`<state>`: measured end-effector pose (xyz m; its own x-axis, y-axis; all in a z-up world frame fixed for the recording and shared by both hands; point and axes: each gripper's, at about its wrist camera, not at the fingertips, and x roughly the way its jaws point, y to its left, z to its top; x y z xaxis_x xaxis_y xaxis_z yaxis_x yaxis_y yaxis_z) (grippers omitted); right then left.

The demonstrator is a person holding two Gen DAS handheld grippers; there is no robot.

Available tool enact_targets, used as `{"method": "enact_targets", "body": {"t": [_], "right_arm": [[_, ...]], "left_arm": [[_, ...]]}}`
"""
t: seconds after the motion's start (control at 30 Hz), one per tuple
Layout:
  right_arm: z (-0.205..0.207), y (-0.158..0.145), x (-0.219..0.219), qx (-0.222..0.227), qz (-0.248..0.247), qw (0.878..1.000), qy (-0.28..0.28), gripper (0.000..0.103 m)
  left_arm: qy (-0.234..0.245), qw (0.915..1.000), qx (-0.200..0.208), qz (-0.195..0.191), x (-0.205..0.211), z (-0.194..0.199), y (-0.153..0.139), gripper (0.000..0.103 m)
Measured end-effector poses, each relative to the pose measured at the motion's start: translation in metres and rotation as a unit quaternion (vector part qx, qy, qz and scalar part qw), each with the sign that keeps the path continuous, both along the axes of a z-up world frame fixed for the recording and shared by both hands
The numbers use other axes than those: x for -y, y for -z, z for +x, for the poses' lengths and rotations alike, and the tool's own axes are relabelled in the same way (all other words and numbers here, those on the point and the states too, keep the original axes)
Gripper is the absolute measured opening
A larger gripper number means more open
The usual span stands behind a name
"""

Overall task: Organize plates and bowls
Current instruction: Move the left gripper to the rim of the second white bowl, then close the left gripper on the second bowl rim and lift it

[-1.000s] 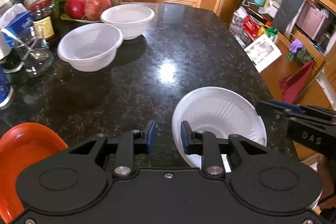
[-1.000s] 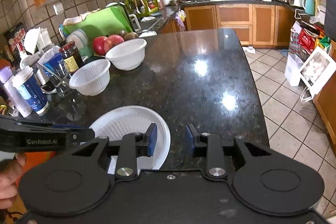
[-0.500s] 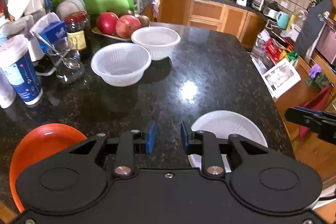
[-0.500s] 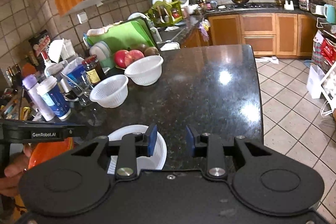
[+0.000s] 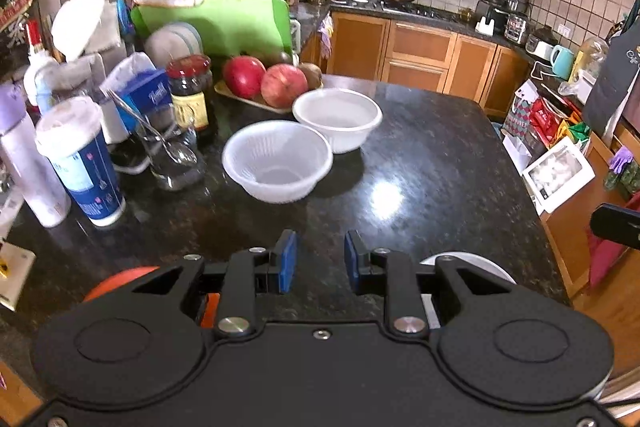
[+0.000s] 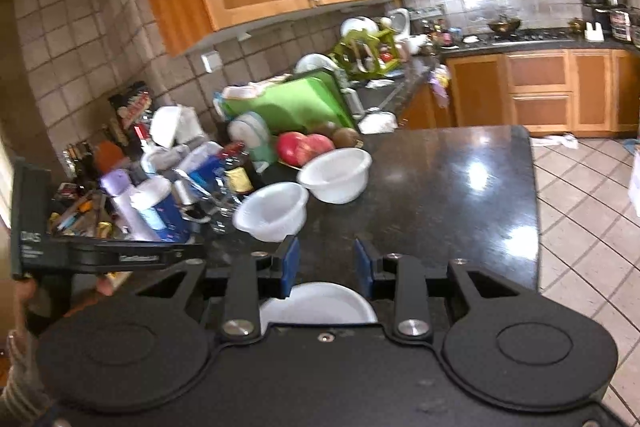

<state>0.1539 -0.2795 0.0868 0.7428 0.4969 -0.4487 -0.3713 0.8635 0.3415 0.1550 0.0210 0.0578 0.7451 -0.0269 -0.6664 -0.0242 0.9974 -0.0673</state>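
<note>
On the dark speckled granite table (image 5: pixel 432 163) the things lie as follows, taken from left to right around the ribbed white plastic bowl (image 5: pixel 277 161) as landmark.

Far to the left of this bowl and much nearer to the camera, the orange plate (image 5: pixel 120 277) shows only as a small edge behind the left hand-held gripper (image 5: pixel 317 261). This gripper hangs above the near part of the table; its blue pads stand a moderate gap apart and hold nothing.

Left of the ribbed bowl stand a blue and white paper cup (image 5: pixel 80 163), a clear glass with a spoon (image 5: pixel 172 159) and a dark jar with a red lid (image 5: pixel 190 87), all near together.

Just behind the ribbed bowl to the right sits the smooth white bowl (image 5: pixel 337 119); the two rims seem to touch or almost touch. Behind them lies a dish with red apples (image 5: pixel 262 81).

To the right and near the camera lies the white ribbed plate (image 6: pixel 320 303), at the table's near edge. The right hand-held gripper (image 6: pixel 327 269) hovers over it, equally part-open and empty.

I judge that nothing is stacked yet. The risks: the white plate is thin and lies flat, so a pad may slide on the rim and push it over the edge. A reach to the ribbed bowl from the left could knock the glass or the cup.
</note>
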Motion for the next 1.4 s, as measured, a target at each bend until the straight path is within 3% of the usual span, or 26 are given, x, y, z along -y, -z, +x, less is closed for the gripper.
{"method": "enact_targets", "body": {"t": [0.3,0.67,0.93,1.1,1.4], "right_arm": [[0.017,-0.014,-0.062,0.005,-0.005,1.0,-0.005,0.033],[0.086,-0.014,-0.137,-0.038,-0.044,0.998,0.035,0.033],[0.155,-0.017,-0.152,-0.08,-0.049,0.992,0.088,0.033],[0.2,-0.019,-0.151,-0.104,-0.06,0.986,0.112,0.033],[0.269,0.001,-0.146,-0.147,-0.093,0.976,0.133,0.033]], "left_arm": [[0.014,0.9999,0.0,-0.001,-0.041,0.019,-0.009,0.034],[0.042,0.9989,0.006,0.017,-0.079,0.068,-0.02,0.034],[0.071,0.9963,0.019,0.044,-0.074,0.12,-0.034,0.034],[0.099,0.9944,-0.008,0.036,-0.066,0.16,-0.034,0.034],[0.092,0.9943,-0.045,0.028,-0.053,0.219,-0.022,0.034]]}}
